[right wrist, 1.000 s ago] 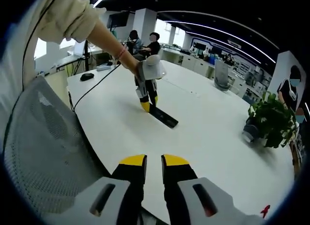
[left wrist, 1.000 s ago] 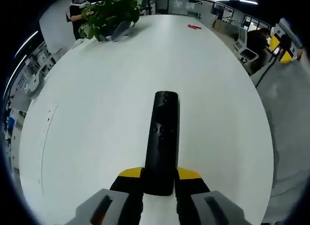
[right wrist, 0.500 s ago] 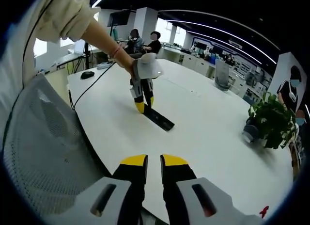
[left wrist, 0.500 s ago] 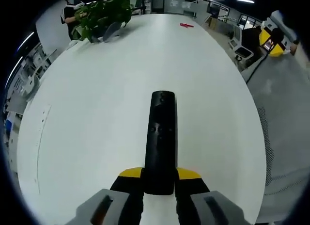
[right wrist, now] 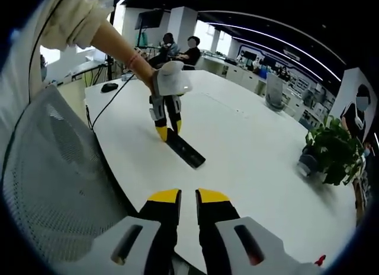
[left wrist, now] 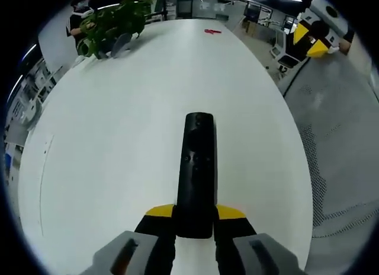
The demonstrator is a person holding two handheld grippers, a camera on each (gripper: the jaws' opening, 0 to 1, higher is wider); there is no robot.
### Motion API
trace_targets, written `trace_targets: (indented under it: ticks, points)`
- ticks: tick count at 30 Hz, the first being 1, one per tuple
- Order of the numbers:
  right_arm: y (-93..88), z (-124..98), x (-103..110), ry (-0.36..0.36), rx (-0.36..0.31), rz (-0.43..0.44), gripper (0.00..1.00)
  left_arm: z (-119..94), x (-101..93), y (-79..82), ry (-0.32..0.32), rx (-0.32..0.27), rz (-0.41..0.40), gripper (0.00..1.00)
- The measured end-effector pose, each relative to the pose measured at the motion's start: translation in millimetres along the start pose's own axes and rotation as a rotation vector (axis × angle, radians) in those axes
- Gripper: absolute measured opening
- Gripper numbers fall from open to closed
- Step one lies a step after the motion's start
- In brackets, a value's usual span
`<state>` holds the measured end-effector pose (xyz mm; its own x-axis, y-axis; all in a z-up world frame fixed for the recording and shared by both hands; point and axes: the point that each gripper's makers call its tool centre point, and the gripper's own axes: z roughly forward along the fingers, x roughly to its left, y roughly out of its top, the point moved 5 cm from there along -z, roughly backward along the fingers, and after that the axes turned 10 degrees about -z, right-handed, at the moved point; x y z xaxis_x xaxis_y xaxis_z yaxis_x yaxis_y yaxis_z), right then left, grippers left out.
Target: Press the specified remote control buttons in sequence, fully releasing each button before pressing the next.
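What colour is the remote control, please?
Black; the remote control shows best in the left gripper view, held between the left hand-held gripper jaws.

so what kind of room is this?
Looks like an open-plan office: a long white table with a potted plant, a mesh chair back, and rows of desks with seated people behind.

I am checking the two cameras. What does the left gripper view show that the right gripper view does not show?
Left gripper view alone: the remote's buttons and its near end between the left gripper jaws. Right gripper view alone: the person's arm, a mesh chair back, a cable, and the right gripper, shut. Both: remote, white table, plant.
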<state>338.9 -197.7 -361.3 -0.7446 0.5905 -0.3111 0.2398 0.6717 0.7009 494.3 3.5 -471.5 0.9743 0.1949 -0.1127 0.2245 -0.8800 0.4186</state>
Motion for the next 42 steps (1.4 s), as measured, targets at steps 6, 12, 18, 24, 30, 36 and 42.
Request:
trace_targets:
  ticks: [6,12,18,24,30,36,42]
  points:
    - [-0.2,0.4,1.0,0.005,0.006,-0.009,0.09,-0.9,-14.2,-1.7,-0.007,-0.007,0.006,0.24]
    - [-0.2,0.8,1.8,0.009,0.01,-0.019,0.09,0.7,-28.6,-4.7,-0.018,-0.016,0.014,0.24]
    - [-0.6,1.6,3.0,0.015,0.018,-0.033,0.09,1.8,-43.0,-8.4,-0.027,-0.013,0.032,0.24]
    - [-0.9,1.6,2.9,0.012,0.022,-0.041,0.08,1.5,-60.6,-13.9,-0.025,-0.022,0.038,0.24]
    - [-1.1,2.0,3.7,0.013,0.029,-0.053,0.08,2.9,-76.1,-21.3,-0.042,-0.028,0.019,0.24]
    - [-1.5,2.6,5.0,0.015,0.04,-0.074,0.08,-0.5,-89.9,-29.0,-0.045,-0.031,0.009,0.24]
    - [-1.9,2.4,5.0,0.012,0.043,-0.078,0.08,-1.3,-108.1,-39.1,-0.031,-0.035,0.003,0.24]
